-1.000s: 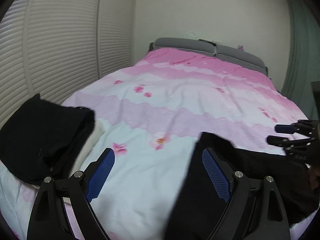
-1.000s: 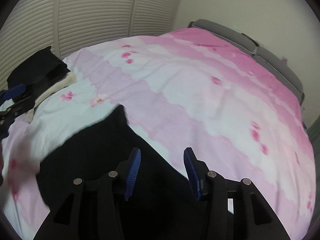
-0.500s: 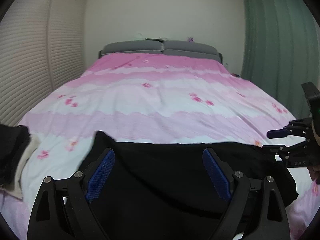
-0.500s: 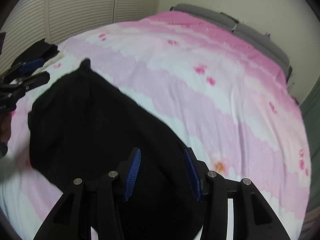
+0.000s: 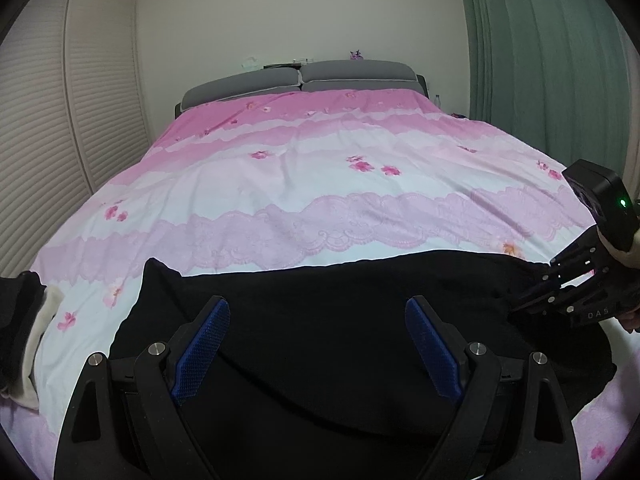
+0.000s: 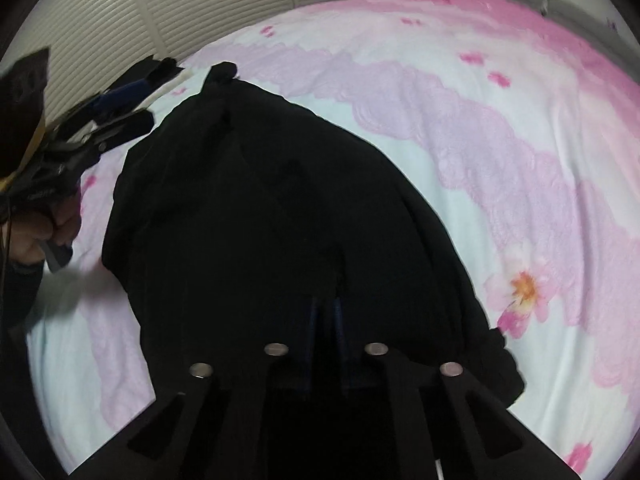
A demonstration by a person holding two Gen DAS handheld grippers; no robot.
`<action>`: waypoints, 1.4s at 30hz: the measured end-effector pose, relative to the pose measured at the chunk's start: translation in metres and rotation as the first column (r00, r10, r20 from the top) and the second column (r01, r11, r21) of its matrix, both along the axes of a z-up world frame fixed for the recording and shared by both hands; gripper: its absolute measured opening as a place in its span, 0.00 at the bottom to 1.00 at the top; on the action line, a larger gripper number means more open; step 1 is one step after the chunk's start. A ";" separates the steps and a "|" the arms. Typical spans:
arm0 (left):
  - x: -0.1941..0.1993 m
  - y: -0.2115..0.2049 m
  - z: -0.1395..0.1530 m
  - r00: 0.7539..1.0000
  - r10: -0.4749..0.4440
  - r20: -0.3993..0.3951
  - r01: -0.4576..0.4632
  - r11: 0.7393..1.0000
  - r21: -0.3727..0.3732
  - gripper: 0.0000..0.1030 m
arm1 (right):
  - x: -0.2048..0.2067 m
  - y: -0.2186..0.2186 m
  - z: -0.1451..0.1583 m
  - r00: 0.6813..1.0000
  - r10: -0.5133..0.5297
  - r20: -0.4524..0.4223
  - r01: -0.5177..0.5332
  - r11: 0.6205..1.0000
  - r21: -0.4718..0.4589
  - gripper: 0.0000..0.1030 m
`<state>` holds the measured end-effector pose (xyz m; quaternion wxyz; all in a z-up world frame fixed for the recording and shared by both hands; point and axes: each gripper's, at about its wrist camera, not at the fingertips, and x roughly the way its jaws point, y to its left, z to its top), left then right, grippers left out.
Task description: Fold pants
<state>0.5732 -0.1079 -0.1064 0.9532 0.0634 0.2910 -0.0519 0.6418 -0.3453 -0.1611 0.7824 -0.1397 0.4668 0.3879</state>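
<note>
The black pants (image 5: 340, 320) lie spread across the near part of the pink flowered bedspread (image 5: 320, 184). My left gripper (image 5: 318, 320) hovers wide open over their middle, its blue pads (image 5: 204, 344) clear of the cloth. My right gripper (image 5: 536, 286) is at the pants' right end. In the right wrist view the right gripper (image 6: 324, 312) has its jaws drawn together in the black pants (image 6: 260, 200), pinching cloth. There the left gripper (image 6: 148, 100) stands open at the pants' far left edge, held by a hand (image 6: 48, 232).
A pile of folded black and white clothes (image 5: 24, 320) sits at the bed's left edge. Grey headboard (image 5: 300, 76) at the far end, louvred closet doors (image 5: 60, 120) on the left, green curtain (image 5: 540, 60) on the right.
The right gripper's jaws went from half open to closed in the pants. Both grippers swung across and lowered, the left from the clothes pile to over the pants.
</note>
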 end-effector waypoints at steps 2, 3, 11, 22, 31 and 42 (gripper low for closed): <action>0.000 0.000 0.001 1.000 0.001 0.004 -0.001 1.000 0.000 0.88 | -0.003 -0.005 0.009 1.000 -0.010 0.027 0.009 1.000 0.025 0.05; 0.001 -0.001 0.003 1.000 -0.001 0.007 0.001 1.000 -0.001 0.88 | -0.003 -0.006 0.015 0.999 -0.019 0.047 0.017 0.999 0.038 0.03; 0.012 -0.009 0.019 0.999 -0.003 0.052 0.002 0.999 0.035 0.88 | 0.025 -0.038 0.050 0.955 -0.240 0.176 0.235 0.971 0.051 0.03; 0.024 -0.002 -0.001 1.000 0.026 0.009 -0.027 0.997 0.076 0.88 | 0.030 -0.035 0.011 0.903 -0.354 0.243 0.382 0.921 -0.080 0.36; -0.017 0.029 0.015 0.999 0.031 0.017 -0.032 0.998 0.057 0.88 | -0.056 -0.010 0.072 0.814 -0.480 0.326 0.470 0.875 0.116 0.54; -0.131 0.160 0.032 0.985 0.166 0.044 -0.169 0.983 0.068 0.88 | -0.211 0.123 0.050 0.679 -0.682 0.272 0.603 0.729 0.324 0.67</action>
